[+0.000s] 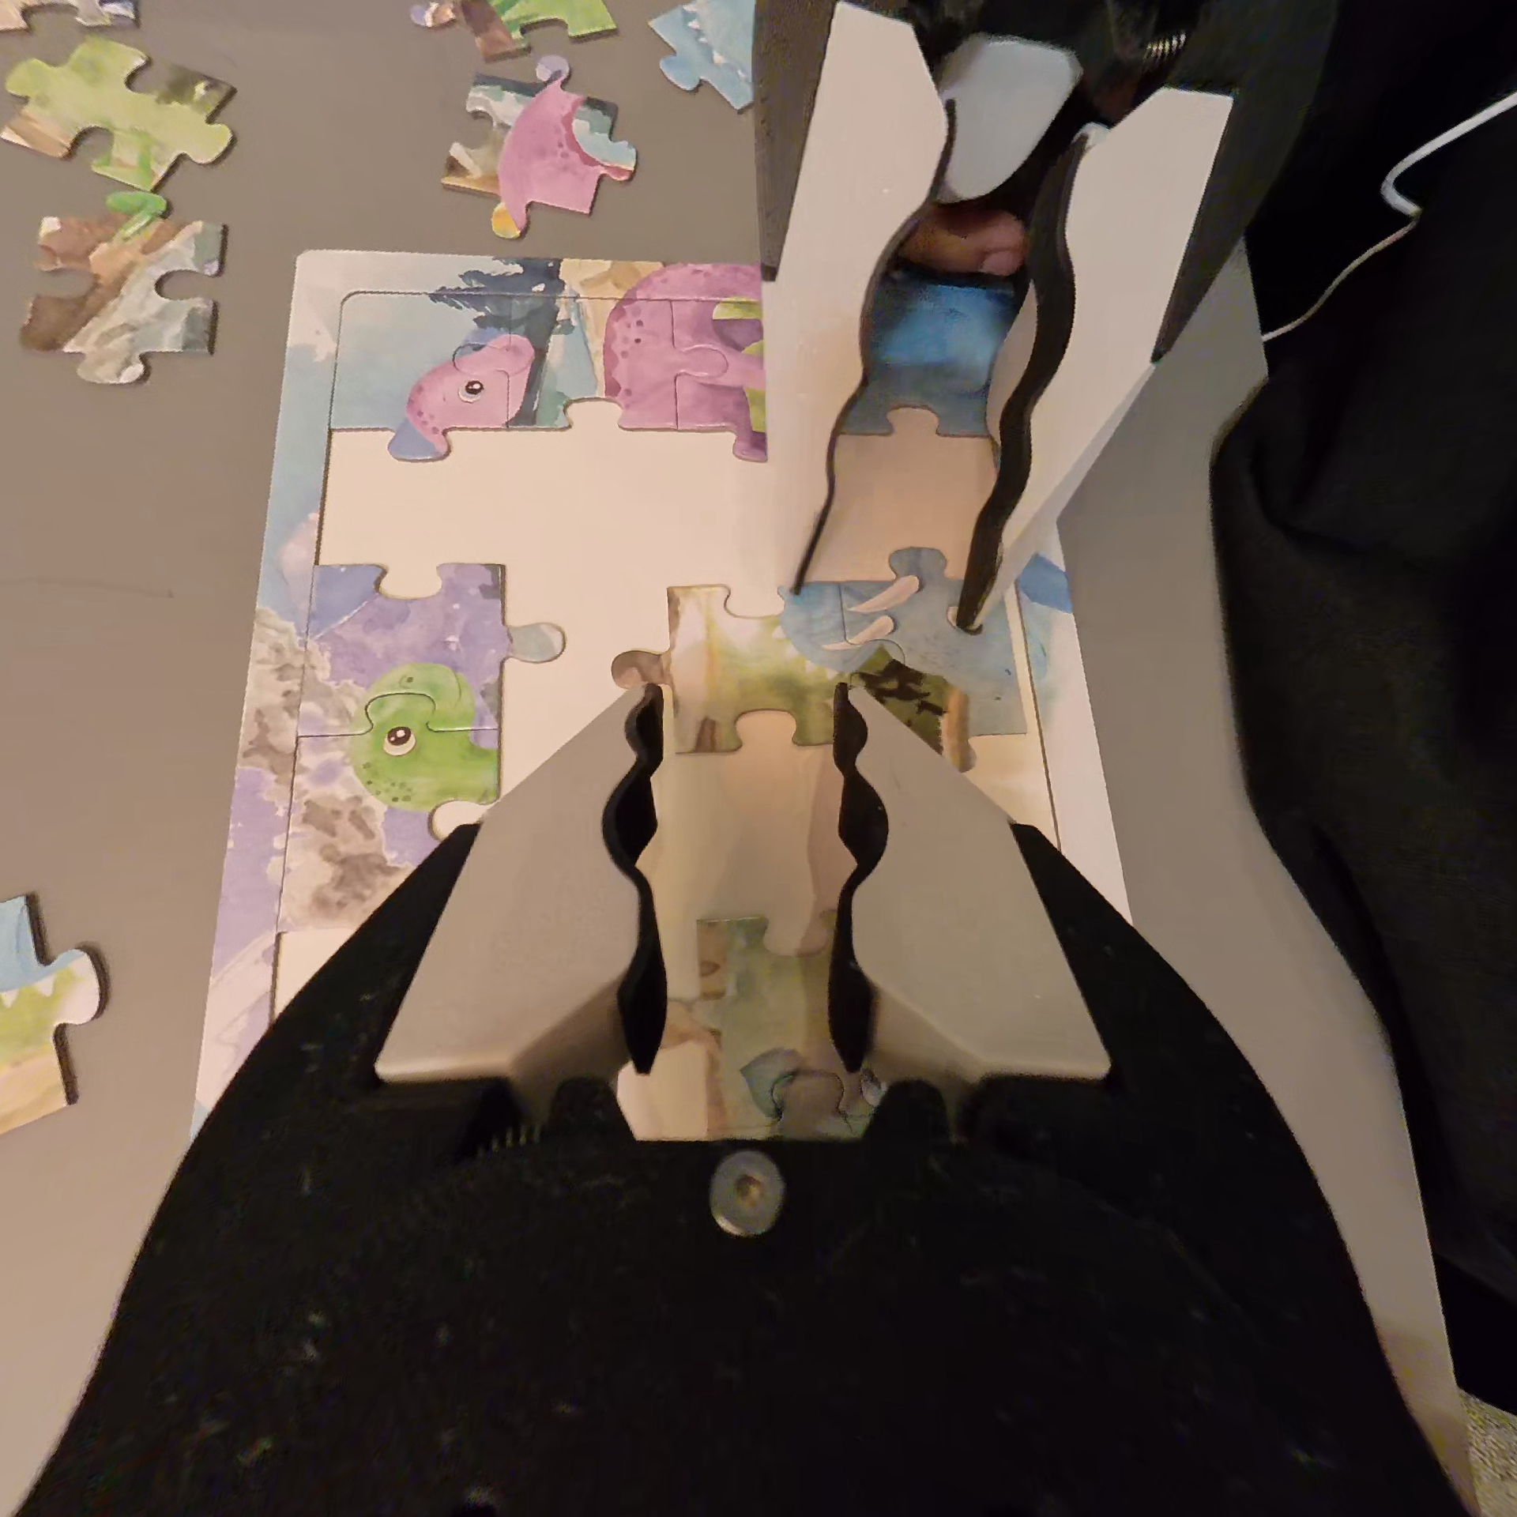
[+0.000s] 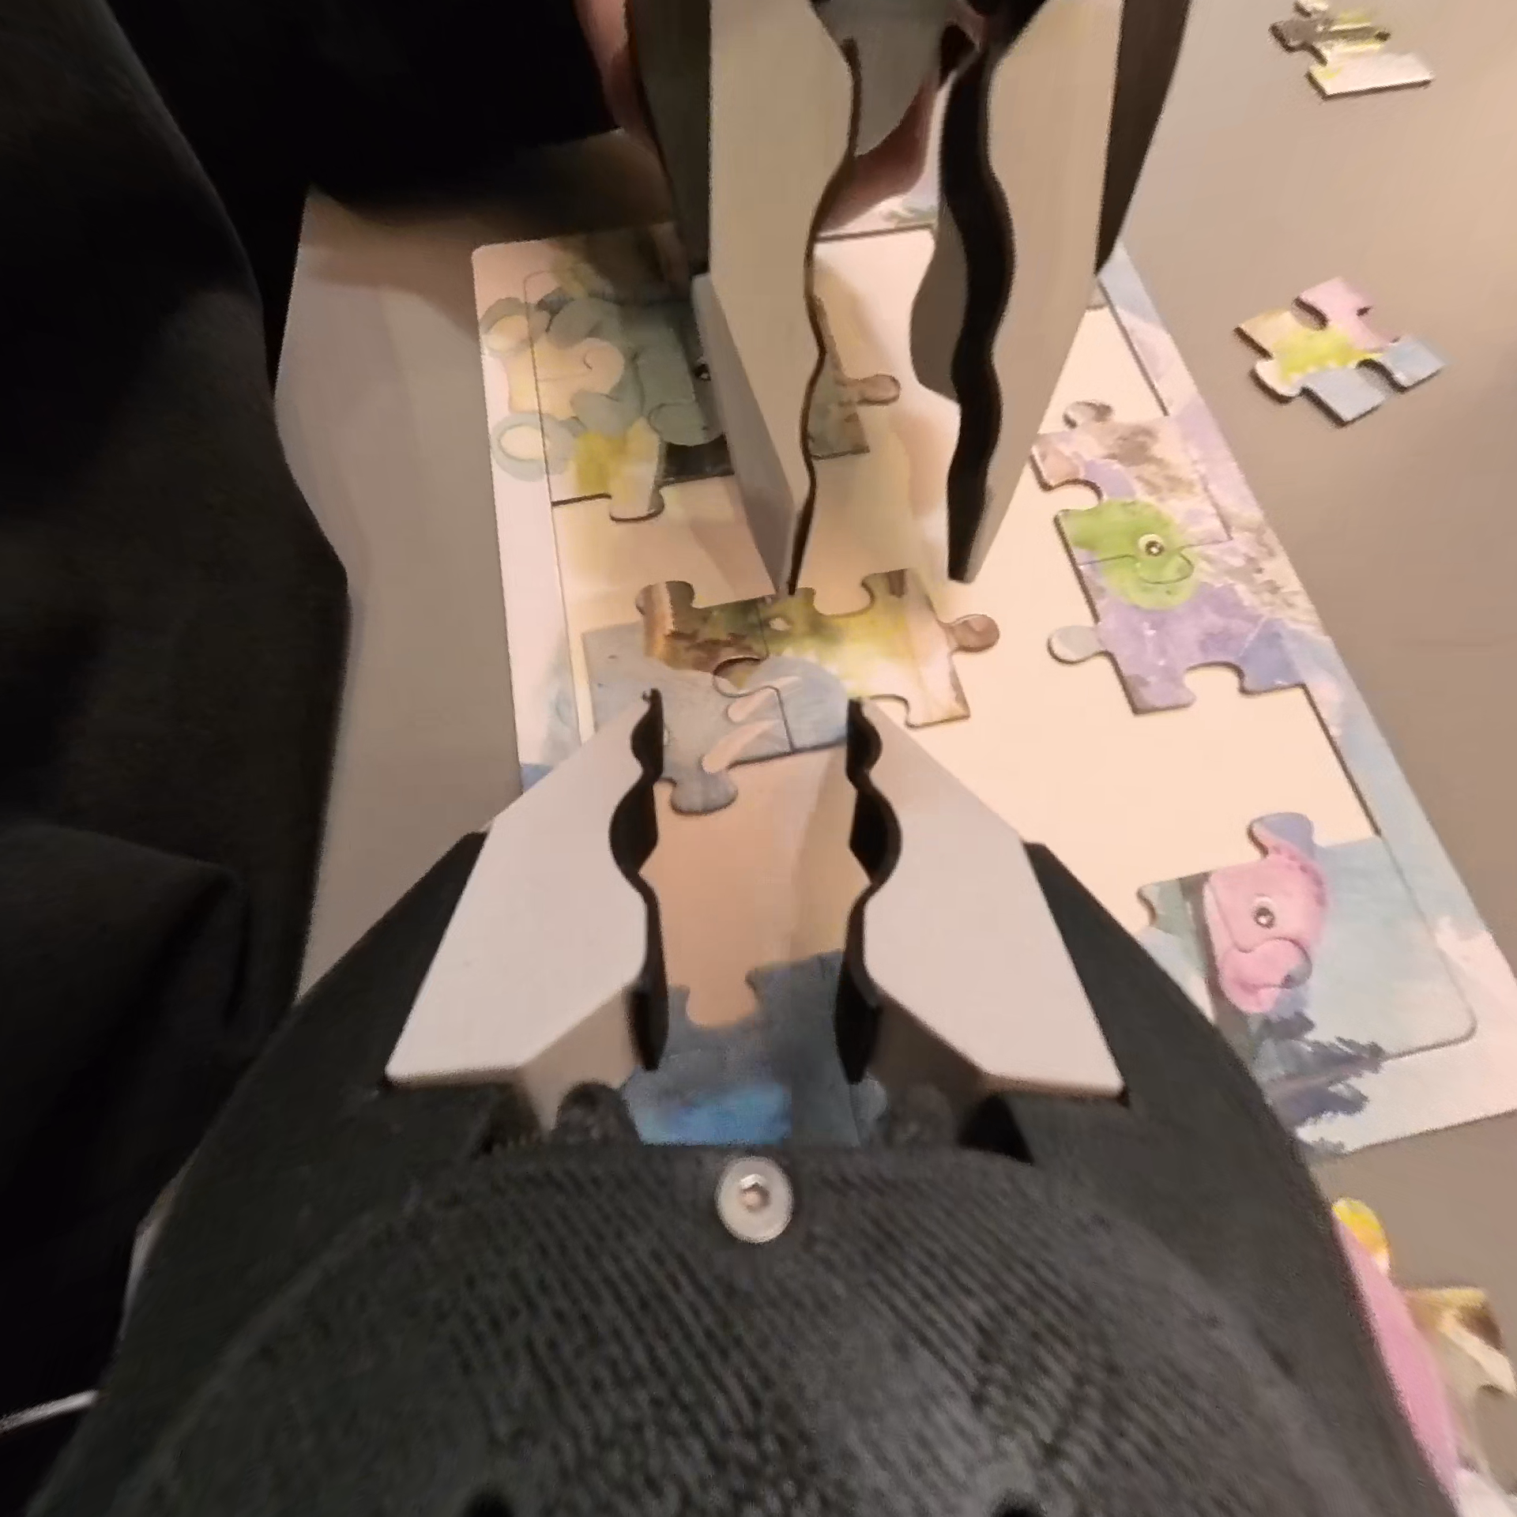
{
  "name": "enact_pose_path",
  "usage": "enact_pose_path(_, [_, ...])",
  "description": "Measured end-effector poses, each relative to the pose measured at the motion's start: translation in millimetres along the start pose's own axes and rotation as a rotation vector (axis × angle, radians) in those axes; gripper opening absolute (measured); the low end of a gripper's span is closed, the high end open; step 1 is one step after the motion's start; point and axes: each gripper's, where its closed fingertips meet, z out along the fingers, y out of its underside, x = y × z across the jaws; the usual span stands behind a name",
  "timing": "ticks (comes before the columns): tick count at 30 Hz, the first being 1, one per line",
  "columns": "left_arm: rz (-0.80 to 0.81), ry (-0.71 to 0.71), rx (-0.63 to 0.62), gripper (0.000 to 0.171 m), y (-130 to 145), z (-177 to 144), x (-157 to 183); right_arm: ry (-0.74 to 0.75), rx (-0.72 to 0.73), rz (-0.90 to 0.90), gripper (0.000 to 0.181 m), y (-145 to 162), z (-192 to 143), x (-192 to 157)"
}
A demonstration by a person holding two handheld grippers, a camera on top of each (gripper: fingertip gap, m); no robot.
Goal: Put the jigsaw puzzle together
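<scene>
The puzzle tray (image 1: 616, 509) lies on a grey table, partly filled; it also shows in the right wrist view (image 2: 1026, 763). A blue dinosaur piece (image 1: 911, 636) joins a green-yellow piece (image 1: 739, 665) at the tray's middle right. My left gripper (image 1: 745, 698) is open and empty, its tips just short of the green-yellow piece (image 2: 870, 648). My right gripper (image 1: 885, 607) comes in from the far side, open and empty, with both tips down on the blue piece (image 2: 739, 722). In the right wrist view my right gripper (image 2: 753, 706) faces the left gripper (image 2: 877, 579).
Joined pink dinosaur pieces (image 1: 492, 378) and green dinosaur pieces (image 1: 410, 706) sit in the tray. Several loose pieces (image 1: 123, 115) lie on the table (image 1: 123, 616) beyond and beside the tray, more in the right wrist view (image 2: 1338, 353). A person's dark clothing (image 1: 1379, 739) borders the tray. Left tips to right tips: about 4 centimeters.
</scene>
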Motion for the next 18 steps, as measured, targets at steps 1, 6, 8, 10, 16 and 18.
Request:
enact_pose_path(1, [-0.002, 0.003, 0.003, 0.040, -0.4, -0.3, 0.1, -0.004, -0.009, 0.012, 0.047, 1.7, 0.1, 1.0])
enact_pose_path(6, [0.000, 0.009, -0.005, 0.040, 1.1, 0.8, 1.1, 0.027, 0.051, 0.026, 0.050, -3.4, -9.9, 9.5])
enact_pose_path(8, [0.001, 0.007, -0.001, 0.042, 0.3, 0.8, 1.1, 0.051, 0.106, 0.059, 0.049, -8.2, -20.3, 18.8])
enact_pose_path(10, [-0.003, 0.008, 0.006, 0.045, -0.7, 1.1, 1.1, 0.053, 0.182, 0.096, 0.047, -16.5, -31.4, 24.5])
enact_pose_path(16, [0.004, 0.021, -0.044, 0.049, 7.2, 8.2, 4.4, 0.134, 0.309, 0.145, 0.041, -30.3, -50.7, 42.4])
enact_pose_path(18, [0.010, 0.035, -0.041, 0.048, 6.4, 8.3, 7.4, 0.141, 0.316, 0.147, 0.040, -30.9, -51.6, 43.4])
